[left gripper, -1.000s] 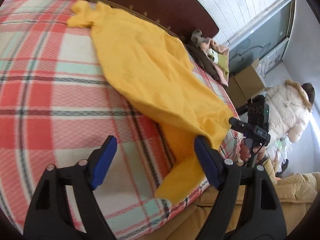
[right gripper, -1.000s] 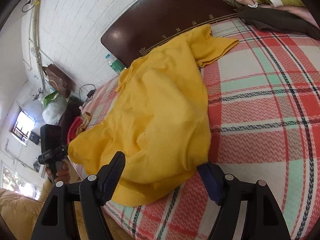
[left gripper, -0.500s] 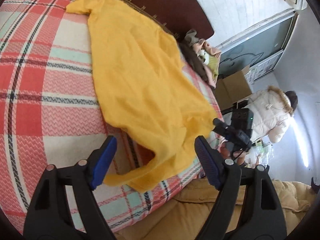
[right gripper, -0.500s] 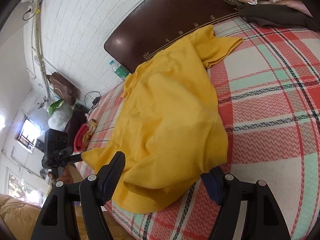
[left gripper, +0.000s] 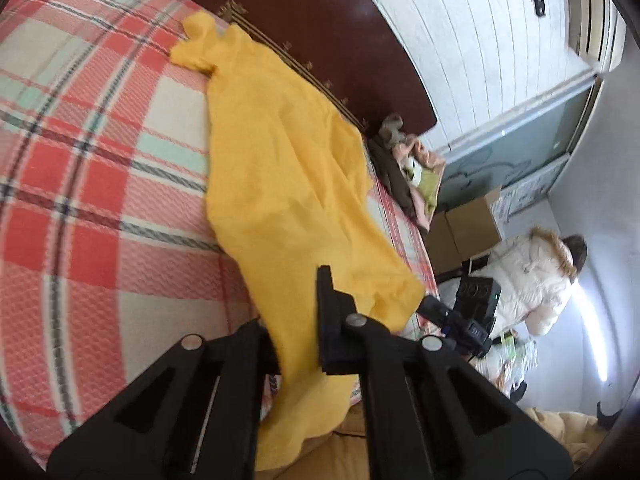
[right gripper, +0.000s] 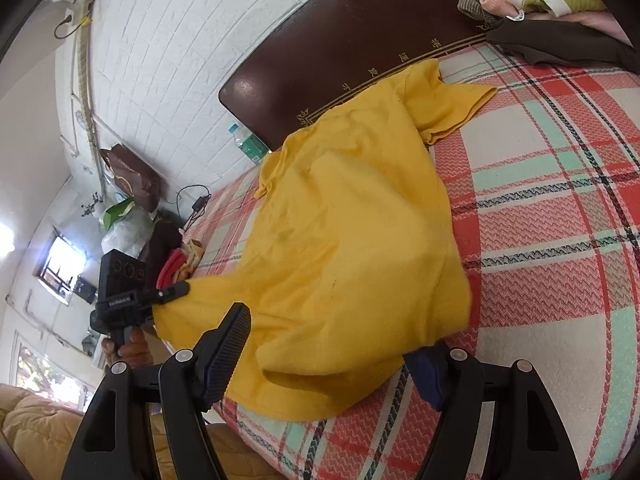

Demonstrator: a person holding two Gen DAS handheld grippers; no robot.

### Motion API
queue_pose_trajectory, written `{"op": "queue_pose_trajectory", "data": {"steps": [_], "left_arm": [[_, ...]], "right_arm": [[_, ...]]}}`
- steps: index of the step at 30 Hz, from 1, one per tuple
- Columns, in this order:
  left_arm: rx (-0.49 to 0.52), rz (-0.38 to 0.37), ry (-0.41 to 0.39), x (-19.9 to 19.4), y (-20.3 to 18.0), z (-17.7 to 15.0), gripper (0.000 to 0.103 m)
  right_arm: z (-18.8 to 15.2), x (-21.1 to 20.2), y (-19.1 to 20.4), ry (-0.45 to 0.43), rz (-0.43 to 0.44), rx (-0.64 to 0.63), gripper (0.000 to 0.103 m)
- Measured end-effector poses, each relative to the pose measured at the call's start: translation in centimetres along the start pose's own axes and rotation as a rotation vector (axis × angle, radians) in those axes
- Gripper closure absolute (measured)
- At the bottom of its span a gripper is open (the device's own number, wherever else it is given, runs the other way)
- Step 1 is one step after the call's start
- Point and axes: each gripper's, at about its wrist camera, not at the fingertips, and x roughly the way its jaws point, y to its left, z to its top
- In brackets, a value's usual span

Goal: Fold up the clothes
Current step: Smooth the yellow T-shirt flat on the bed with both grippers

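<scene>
pinching yellow shirt [left gripper: 280, 200] hem, left gripper [left gripper: 298, 344]

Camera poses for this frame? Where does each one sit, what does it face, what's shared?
Left wrist: on the left gripper, facing along the bed toward the headboard; jaws pinch the yellow shirt.
Right wrist: on the right gripper, jaws open around the hem; a hand shows.
Shared: shirt, plaid bedspread, headboard, each other's gripper.

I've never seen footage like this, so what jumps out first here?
A bright yellow shirt sprawls across a red plaid bedspread, its top end by the dark wooden headboard. The left gripper has its jaws clamped on the near hem, while the right gripper straddles the other corner, jaws open.
</scene>
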Motion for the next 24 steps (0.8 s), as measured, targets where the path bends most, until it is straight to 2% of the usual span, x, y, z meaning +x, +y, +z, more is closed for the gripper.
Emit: {"op": "queue_pose_trajectory", "data": {"steps": [7,8,9,14,17,20,22,24], "left_arm": [[-0.096,0.057,-0.117,-5.2,3.1,0.1,0.097],[-0.096,0.091,-0.127,-5.5,3.3,0.0,0.096],[-0.068,0.165,-0.119,-4.8,3.2,-0.3,0.096],[-0.033,0.168,-0.103,-3.3,2.6,-0.8,0.096],[0.003,0.193,-0.113,-3.8,2.0,-0.9,0.096],[0.031,0.267,-0.148,-5.0,1.4,-0.7,0.096],[0.043,0.313,-0.183,-6.2,1.3,-0.4,0.093],[0.056,0.359,-0.218,-7.4,1.1,-0.2,0.083]], "right_arm": [[-0.4,0.0,0.5,0.031,-0.010,-0.035,0.028],[-0.5,0.2,0.5,0.040,-0.017,-0.036,0.028],[-0.7,0.4,0.4,0.049,-0.023,-0.038,0.028],[-1.8,1.9,0.7,0.112,-0.027,-0.071,0.028],[-2.9,3.0,2.0,0.155,-0.011,-0.158,0.028],[-3.8,4.3,3.8,0.180,-0.029,-0.281,0.028],[-3.3,4.3,5.1,0.177,-0.032,-0.348,0.028],[-2.2,3.8,6.0,0.150,-0.031,-0.386,0.028]]}}
